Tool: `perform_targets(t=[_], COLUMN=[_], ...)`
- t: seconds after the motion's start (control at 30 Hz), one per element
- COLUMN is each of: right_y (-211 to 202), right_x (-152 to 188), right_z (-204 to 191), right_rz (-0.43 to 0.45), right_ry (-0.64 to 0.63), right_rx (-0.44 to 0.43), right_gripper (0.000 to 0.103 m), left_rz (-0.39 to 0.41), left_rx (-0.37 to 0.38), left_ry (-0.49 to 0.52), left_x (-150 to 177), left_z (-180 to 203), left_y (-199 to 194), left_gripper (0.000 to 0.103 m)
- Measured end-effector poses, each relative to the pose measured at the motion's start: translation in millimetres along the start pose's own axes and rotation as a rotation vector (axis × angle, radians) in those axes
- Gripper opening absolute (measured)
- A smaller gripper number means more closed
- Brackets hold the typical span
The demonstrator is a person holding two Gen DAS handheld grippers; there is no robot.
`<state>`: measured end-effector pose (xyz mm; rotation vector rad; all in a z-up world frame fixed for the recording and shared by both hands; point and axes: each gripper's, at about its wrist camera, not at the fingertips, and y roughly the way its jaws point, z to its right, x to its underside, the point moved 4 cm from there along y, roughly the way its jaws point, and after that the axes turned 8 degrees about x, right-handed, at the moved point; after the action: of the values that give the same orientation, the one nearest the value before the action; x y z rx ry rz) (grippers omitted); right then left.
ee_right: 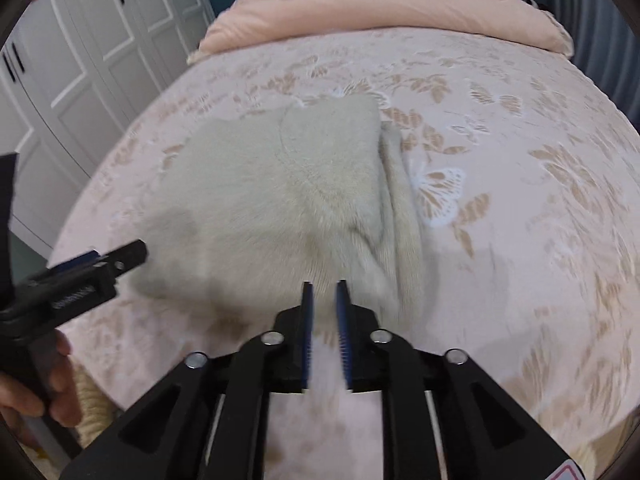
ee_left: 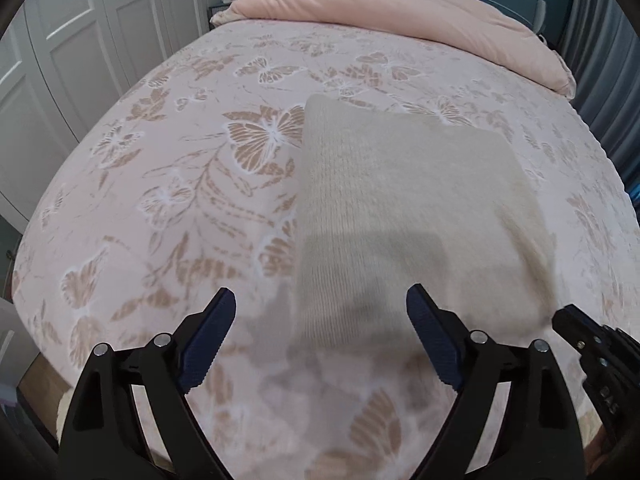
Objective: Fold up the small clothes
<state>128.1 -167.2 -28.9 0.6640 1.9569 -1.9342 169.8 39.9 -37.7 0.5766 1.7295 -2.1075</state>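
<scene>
White wardrobe doors (ee_left: 60, 64) stand along the left wall, and beside them the bed (ee_left: 168, 184) spreads out under a pink cover printed with tan butterflies. The left hand-held gripper (ee_left: 321, 304) hangs over the bed's near edge, released, jaws standing wide with nothing between them (a hand (ee_right: 48, 384) shows wrapped round its grip in the right view). Just beyond its tips lies the sweater (ee_left: 408, 208), cream and fuzzy, folded into a rough rectangle flat on the cover, with a folded edge running down its right side. The right hand-held gripper (ee_right: 325, 292) hovers at the sweater's near edge, jaws parted only a sliver, gripping nothing. At the head of the bed a pink duvet (ee_right: 384, 8) is bunched up, and grey curtains (ee_left: 600, 52) hang on the right.
</scene>
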Motion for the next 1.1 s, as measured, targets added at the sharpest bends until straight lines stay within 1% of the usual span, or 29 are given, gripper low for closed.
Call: perform_targets(t=[0.07,0.13,0.2,0.23,0.27,0.4,0.47,0.67,0.83,1.1], right_y=[-15,-30,-41,-46,-51,-65,-69,-74,-75,-72], right_x=[12,24,34,39,45,64,74,87,94,99], right_z=[3,8,12,13,14,14,12,2,2,3], right_rz=[0.009,0.032,0.060,0.072,0.091,0.142,0.152,0.155,0.140,0.125], right_ry=[0.024,0.055,0.085,0.095,0.109,0.142,0.131,0.098,0.115,0.123], right_rx=[0.027,0.060,0.095,0.113,0.136,0.181,0.195,0.202,0.199,0.197], right_gripper=[0.045,0.058,0.064,0.069,0.071,0.076,0.078,0.079,0.079,0.079], left_rz=[0.009,0.019,0.028,0.034,0.040,0.061,0.064,0.088,0.092,0.097], left_rx=[-0.005,-0.017,-0.025,-0.026,-0.030,-0.030,-0.027,-0.045,-0.050,-0.076], left_ry=[0.028,0.064,0.091,0.101,0.107,0.110,0.106,0.140,0.117,0.119], left_x=[12,23,33,40,45,65,74,91,97,104], left_z=[6,14,21,25,28,35,36,45,44,44], left_y=[-11,-21,-29,-34,-38,-51,-54,-64,-67,-68], left_gripper=[0.085,0.085,0.086,0.087,0.088,0.088,0.088,0.088,0.088,0.087])
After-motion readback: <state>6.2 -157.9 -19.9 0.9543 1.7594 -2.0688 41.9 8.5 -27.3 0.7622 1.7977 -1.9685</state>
